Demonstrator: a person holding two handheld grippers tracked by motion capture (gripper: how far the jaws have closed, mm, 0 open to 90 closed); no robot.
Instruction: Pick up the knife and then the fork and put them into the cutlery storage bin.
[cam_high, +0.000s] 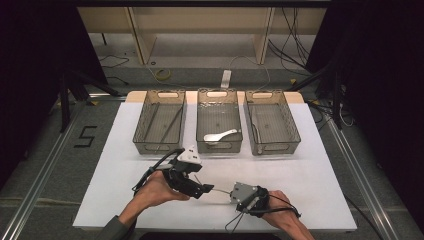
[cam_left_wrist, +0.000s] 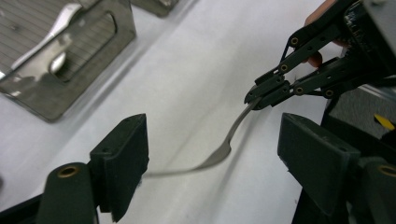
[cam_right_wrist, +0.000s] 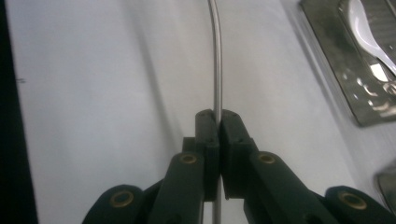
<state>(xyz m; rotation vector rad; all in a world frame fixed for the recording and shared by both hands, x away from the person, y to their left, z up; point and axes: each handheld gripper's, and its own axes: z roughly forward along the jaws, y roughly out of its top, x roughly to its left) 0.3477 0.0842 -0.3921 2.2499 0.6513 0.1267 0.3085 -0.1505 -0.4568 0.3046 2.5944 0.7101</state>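
Right claw (cam_right_wrist: 217, 122) clamped on a fork (cam_left_wrist: 223, 150), probably; left claw (cam_left_wrist: 212, 161) wide apart around it, untouching.

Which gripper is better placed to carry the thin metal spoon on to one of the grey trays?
Right. The right gripper is clamped on the thin metal spoon, while the left gripper has open jaws either side of it, not touching. The grey trays lie ahead of both.

A lab: cables (cam_high: 295, 35) strewn behind a white table (cam_high: 320, 175) (dark curtains).
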